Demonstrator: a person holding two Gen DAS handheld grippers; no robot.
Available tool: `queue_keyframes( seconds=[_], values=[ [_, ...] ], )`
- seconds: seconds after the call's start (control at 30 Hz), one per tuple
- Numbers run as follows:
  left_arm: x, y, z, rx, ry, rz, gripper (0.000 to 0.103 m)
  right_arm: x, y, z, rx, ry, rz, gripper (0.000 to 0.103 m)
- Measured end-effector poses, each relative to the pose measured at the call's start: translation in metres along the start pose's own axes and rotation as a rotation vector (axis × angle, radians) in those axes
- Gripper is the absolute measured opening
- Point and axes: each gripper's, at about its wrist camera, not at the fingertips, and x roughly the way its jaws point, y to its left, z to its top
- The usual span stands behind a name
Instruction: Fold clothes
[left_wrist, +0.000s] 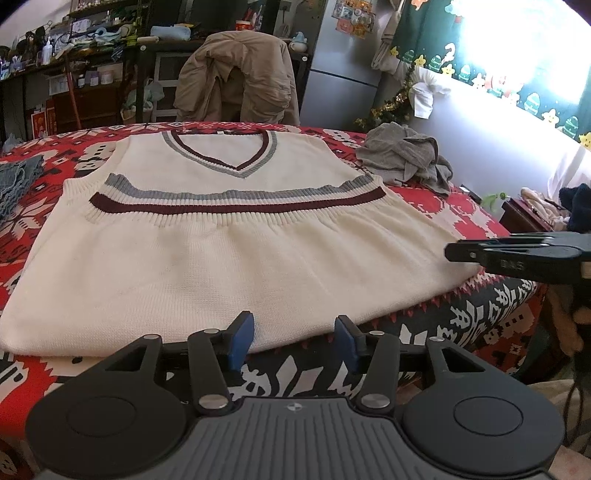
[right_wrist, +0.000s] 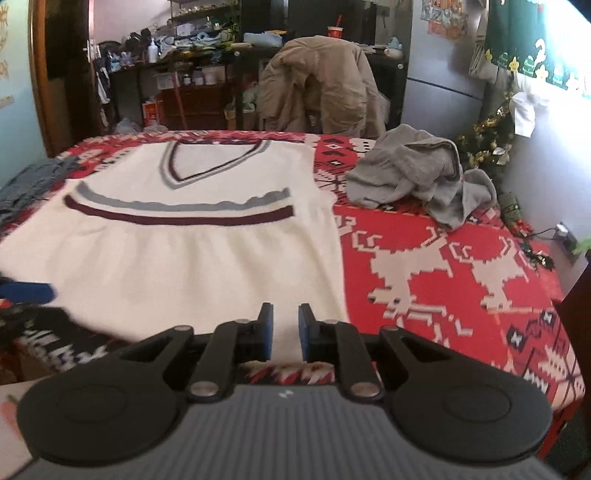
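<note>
The table (left_wrist: 480, 317), under its red patterned cloth, carries the cream knit vest (left_wrist: 221, 258) spread flat with the V-neck at the far side and its striped hem folded up over the chest, so the near edge is a doubled fold lying close to the table's front edge. From here the main risk, as I judge it, is that a grab takes only the top layer of that fold; the layers would then slide apart and the fold skew. A second hazard is the crumpled grey garment (right_wrist: 413, 177) lying near the vest's right side, which a wide sideways fold could drag in (the blue knit piece (left_wrist: 18, 177) on the far left looks well apart). The left gripper (left_wrist: 293, 341) hovers at the near edge with its blue pads wide apart, holding nothing. The right gripper (right_wrist: 286, 332) sits over the near right corner, pads narrowly apart with cream fabric showing between them, though I cannot tell whether it actually pinches the cloth.
</note>
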Motion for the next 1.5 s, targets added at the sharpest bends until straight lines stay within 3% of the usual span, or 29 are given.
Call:
queue_keyframes(
  seconds=[0.13,0.57,0.7,0.8,0.97,1.13,1.23,1.3,1.37,1.43,1.5],
  values=[
    [0.0,0.0,0.0,-0.003,0.0,-0.003,0.048,0.01,-0.005,-0.006,-0.024,0.016,-0.009,0.015],
    [0.001,-0.002,0.0,0.01,0.0,-0.011,0.054,-0.021,-0.022,-0.026,0.028,0.033,-0.004,0.015],
    [0.001,-0.003,0.0,0.019,0.002,-0.005,0.055,-0.024,-0.011,-0.014,0.056,-0.005,0.037,0.015],
    [0.001,-0.004,0.0,0.018,0.003,-0.004,0.055,-0.018,0.01,-0.008,0.006,-0.02,0.077,0.015],
    [0.001,-0.004,0.0,0.022,0.005,0.0,0.055,0.004,0.029,-0.008,0.029,0.031,0.124,0.015],
    [0.001,-0.004,0.0,0.019,0.005,-0.01,0.058,-0.003,0.028,-0.014,0.01,0.039,0.133,0.015],
    [0.003,-0.007,0.004,0.034,0.017,0.006,0.059,-0.009,0.021,-0.014,0.067,0.064,0.165,0.016],
    [0.003,-0.011,0.007,0.042,0.024,0.046,0.051,-0.014,0.017,-0.013,0.116,0.056,0.176,0.016],
    [0.002,-0.009,0.011,0.004,0.021,0.072,0.028,-0.018,0.018,-0.009,0.137,0.042,0.189,0.016],
    [0.004,-0.002,0.016,-0.051,0.028,0.045,0.013,-0.019,0.024,-0.005,0.143,0.029,0.201,0.017],
    [0.008,0.003,0.021,-0.074,0.029,0.053,0.008,-0.017,0.032,-0.001,0.145,0.017,0.214,0.025]
  ],
)
